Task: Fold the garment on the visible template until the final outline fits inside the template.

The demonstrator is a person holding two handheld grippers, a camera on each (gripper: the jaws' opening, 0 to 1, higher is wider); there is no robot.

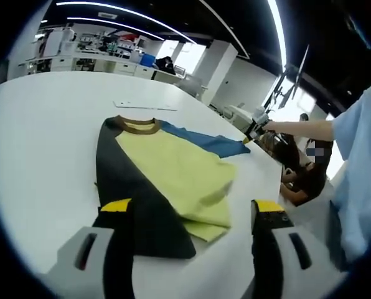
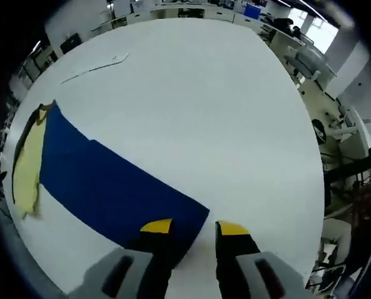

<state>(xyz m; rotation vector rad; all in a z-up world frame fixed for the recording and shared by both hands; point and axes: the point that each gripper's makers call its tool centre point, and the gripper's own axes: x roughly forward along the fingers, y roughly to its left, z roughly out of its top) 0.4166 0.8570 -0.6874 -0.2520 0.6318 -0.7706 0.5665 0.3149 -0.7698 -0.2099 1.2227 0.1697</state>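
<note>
A shirt (image 1: 173, 168) lies flat on the white table (image 1: 42, 124), with a yellow body, a black side, a brown collar and a blue sleeve (image 1: 204, 142). My left gripper (image 1: 193, 208) hovers open over its near hem, the left jaw above the black fabric. At the blue sleeve's tip is my right gripper (image 1: 254, 132), held by a person's arm. In the right gripper view the blue sleeve (image 2: 111, 180) stretches away to the yellow body (image 2: 27, 165). Its corner lies between the jaws of my right gripper (image 2: 195, 227), which stand a little apart with table showing between them.
A thin pale strip or outline (image 1: 145, 104) lies on the table beyond the collar, and appears again as a strip (image 2: 98, 65) at far left. A person in a light blue top (image 1: 360, 174) stands at the right table edge. Desks and shelves (image 1: 98, 56) line the far room.
</note>
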